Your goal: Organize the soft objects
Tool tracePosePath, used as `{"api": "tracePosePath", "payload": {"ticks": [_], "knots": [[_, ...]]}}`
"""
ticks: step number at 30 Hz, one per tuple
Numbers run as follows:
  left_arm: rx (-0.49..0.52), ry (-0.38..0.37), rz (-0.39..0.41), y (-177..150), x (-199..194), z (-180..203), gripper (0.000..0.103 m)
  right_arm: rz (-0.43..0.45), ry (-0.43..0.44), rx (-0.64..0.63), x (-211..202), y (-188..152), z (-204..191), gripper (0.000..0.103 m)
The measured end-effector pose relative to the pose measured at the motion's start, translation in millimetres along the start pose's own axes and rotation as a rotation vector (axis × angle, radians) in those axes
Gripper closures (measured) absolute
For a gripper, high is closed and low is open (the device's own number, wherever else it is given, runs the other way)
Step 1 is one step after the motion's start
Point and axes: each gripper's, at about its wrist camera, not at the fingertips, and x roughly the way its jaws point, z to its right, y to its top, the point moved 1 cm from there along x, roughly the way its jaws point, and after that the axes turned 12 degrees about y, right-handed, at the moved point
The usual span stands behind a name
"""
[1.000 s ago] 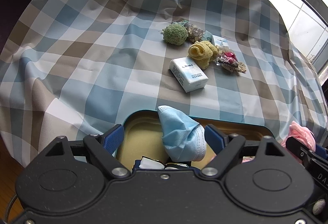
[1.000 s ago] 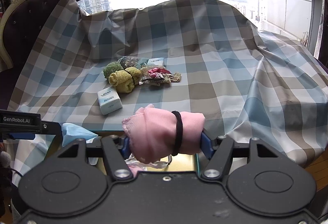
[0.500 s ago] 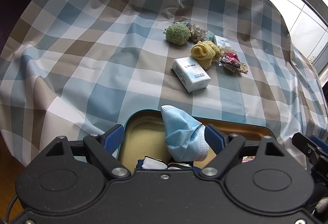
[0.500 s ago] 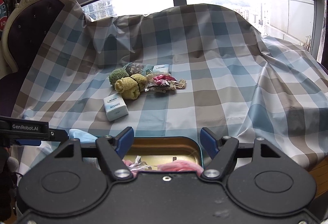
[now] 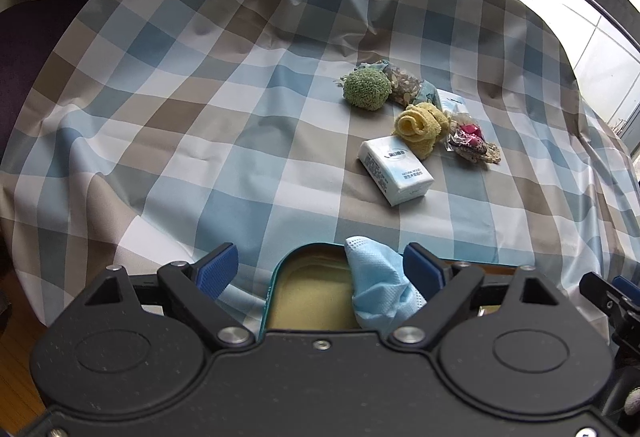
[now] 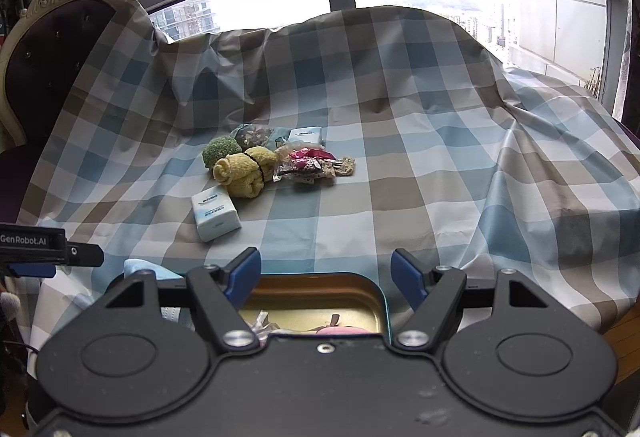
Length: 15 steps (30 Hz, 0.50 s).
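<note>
The right gripper (image 6: 325, 277) is empty now, its blue fingers spread wide above the near end of the tin (image 6: 382, 303). A second ago it was clamped on a pink rolled cloth with a black band; half a second ago that cloth was already out of its grip, and now only a sliver of the pink roll (image 6: 340, 330) shows inside the tin, just under the gripper's body. So that piece counts as put away.

The left gripper (image 5: 322, 269) has its fingers wide apart too, with nothing pinched between them. The blue face mask (image 5: 380, 285) lies over the tin's rim (image 5: 280, 269), leaning against the inner side of the right finger; it looks released, though it is half in and half out, as it was a second ago, and the camera has pulled back a little since then.

Left on the checked cloth (image 5: 200, 141), well apart from the tin, are the tissue pack (image 5: 396, 171), the yellow rolled towel (image 5: 420, 127), the green scrubby ball (image 5: 366, 91), a second small white packet (image 5: 452, 103) and clear bags of small bits (image 5: 472, 147). My guess is the tissue pack or yellow towel comes next.

Readable writing: "GenRobot.AI" on the left gripper's side (image 6: 24, 240) in the right camera, and "NATURAL WOOD" on the tissue pack; the remaining print on it is too small to make out
</note>
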Motion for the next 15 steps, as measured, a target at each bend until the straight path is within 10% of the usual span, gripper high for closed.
{"api": "tracePosePath", "payload": {"ticks": [15], "knots": [[-0.001, 0.009, 0.093, 37, 27, 3, 0.004, -0.017, -0.003, -0.067, 44, 26, -5, 0.03]]}}
